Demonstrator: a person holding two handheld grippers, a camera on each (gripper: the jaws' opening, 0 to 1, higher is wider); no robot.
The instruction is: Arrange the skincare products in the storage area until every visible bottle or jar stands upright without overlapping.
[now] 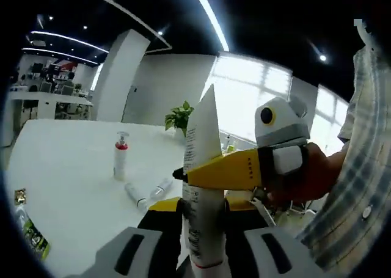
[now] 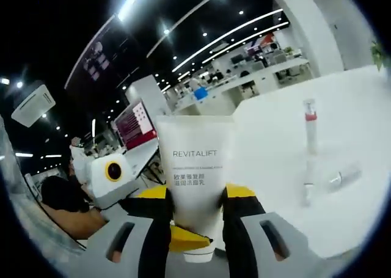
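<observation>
Left gripper view is showing a flat-crimped white plastic tube (image 1: pixel 201 168) being pinched by both the left tongs (image 1: pixel 203 229) and right tongs (image 1: pixel 183 175) above the glossy white bench (image 1: pixel 67 180). Right gripper view is revealing its "REVITALIFT" print (image 2: pixel 194 154). A pump bottle (image 1: pixel 121 156) is standing beyond; two small bottles (image 1: pixel 148 191) are lying flat.

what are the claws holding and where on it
Both claws grip the white tube: the left claw on its lower body near the cap, the right claw at mid-body.
</observation>
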